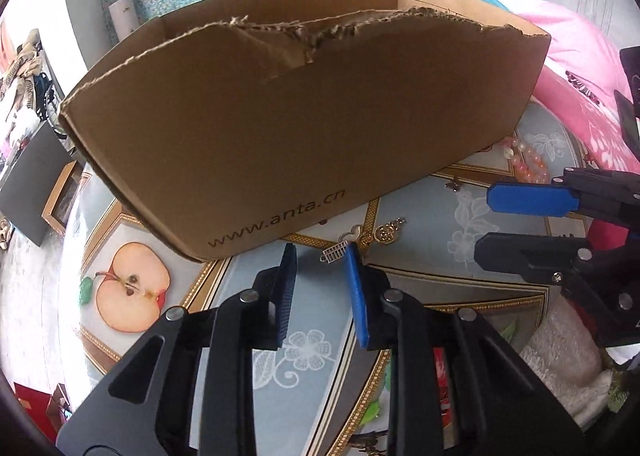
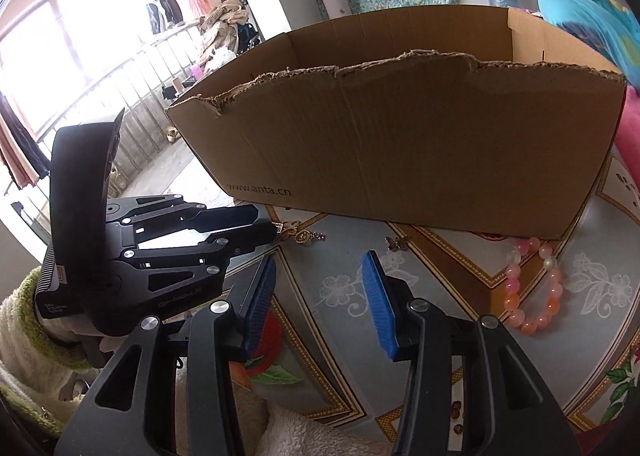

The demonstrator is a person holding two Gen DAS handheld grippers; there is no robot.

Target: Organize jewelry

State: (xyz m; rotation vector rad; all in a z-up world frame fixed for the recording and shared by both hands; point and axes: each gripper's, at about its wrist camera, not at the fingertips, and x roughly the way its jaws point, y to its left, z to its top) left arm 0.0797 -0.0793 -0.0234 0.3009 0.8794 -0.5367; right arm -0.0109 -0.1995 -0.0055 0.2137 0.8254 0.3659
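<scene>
A silver charm [image 1: 333,254] lies on the patterned tablecloth, linked to a heart link [image 1: 352,234] and a gold pendant [image 1: 386,234], just in front of the cardboard box [image 1: 304,127]. My left gripper [image 1: 320,260] reaches down to them. Its jaws stand narrowly apart, with the charm at the tip of the right pad [image 1: 357,296], touching at most that pad. My right gripper [image 2: 321,259] hovers open and empty over the cloth. A small butterfly charm [image 2: 394,243] and a pink bead bracelet [image 2: 532,288] lie ahead of it, right of the left gripper [image 2: 266,225] and the gold pendant [image 2: 306,236].
The tall box [image 2: 400,143], printed www.anta.cn, has a torn front rim and blocks the far side of the table. Pink bedding [image 1: 580,87] lies to the right. The right gripper [image 1: 484,223] stands close on the left gripper's right. A person's fleecy sleeve [image 2: 24,328] shows behind the left gripper.
</scene>
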